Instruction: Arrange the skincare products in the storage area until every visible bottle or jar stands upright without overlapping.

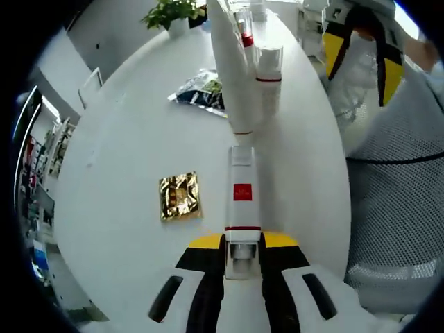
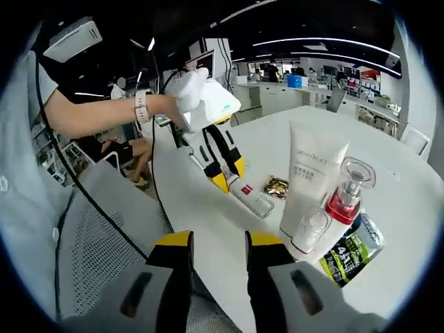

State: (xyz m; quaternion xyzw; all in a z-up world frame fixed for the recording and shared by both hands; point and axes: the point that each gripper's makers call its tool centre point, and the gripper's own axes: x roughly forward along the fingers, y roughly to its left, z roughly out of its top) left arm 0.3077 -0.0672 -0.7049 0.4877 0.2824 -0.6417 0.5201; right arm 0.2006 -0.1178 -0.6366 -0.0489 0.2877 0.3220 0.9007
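Left gripper [image 1: 243, 239] clamped on slim white bottle [image 1: 242, 191], apparently for standing upright by white tube [image 2: 310, 182]; right gripper [image 2: 216, 260] empty, jaws apart.

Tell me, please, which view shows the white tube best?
The right gripper view: the white tube stands upright there, its whole front and printed name visible. In the left gripper view the white tube appears foreshortened, partly behind a small bottle.

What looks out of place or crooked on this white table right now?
The slim white bottle is tipped over, its capped end between the left gripper jaws, while the white tube and the red-collared pump bottle stand upright. A gold foil sachet and a dark sachet lie loose.
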